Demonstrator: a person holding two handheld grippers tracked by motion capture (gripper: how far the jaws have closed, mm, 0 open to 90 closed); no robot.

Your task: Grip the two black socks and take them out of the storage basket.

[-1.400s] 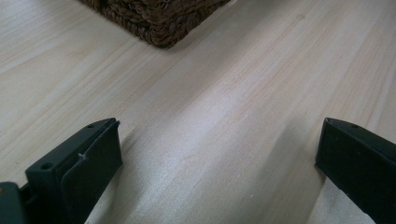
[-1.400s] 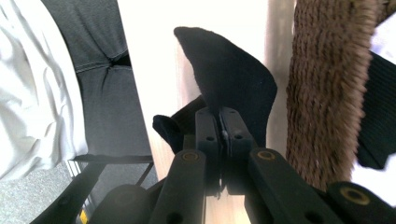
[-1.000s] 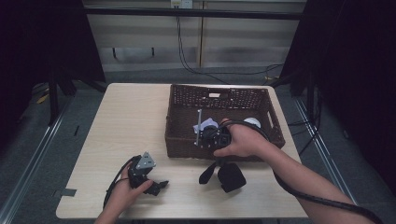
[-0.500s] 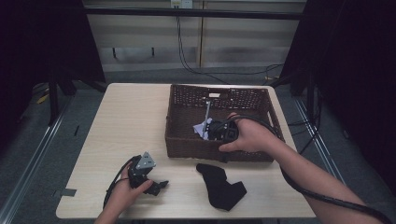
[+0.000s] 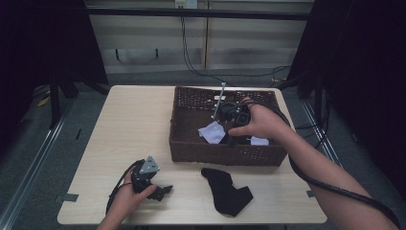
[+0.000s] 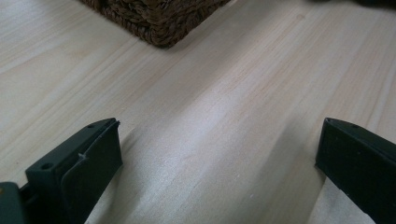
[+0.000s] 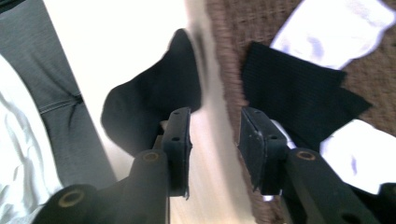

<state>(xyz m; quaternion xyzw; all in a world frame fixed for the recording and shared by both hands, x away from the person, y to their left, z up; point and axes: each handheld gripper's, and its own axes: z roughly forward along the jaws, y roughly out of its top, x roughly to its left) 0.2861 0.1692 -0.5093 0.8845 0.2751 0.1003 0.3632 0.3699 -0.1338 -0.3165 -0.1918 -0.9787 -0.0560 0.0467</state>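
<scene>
At the left of the high view, the left gripper (image 5: 160, 190) is lying on the wooden table (image 5: 129, 124) in the person's left hand (image 5: 125, 199), near the front edge. In the left gripper view its two black jaws are standing wide apart with only bare tabletop between them, and a corner of the wicker basket (image 6: 159, 18) is showing ahead.

Further right, a black sock (image 5: 226, 190) is lying flat on the table just in front of the basket's (image 5: 225, 153) near wall, free of both grippers.

To the right again, the right hand (image 5: 261, 122) is holding the right gripper (image 5: 233, 139) above the basket, over its right half. Its jaws have just been opening and are standing partly apart, with nothing between them in the right gripper view (image 7: 215, 140). Below them, that view is showing the black sock (image 7: 154, 100) on the table on one side of the basket rim (image 7: 222, 70), and a second black sock (image 7: 299, 100) among white cloths (image 7: 334, 30) inside the basket on the other.
</scene>
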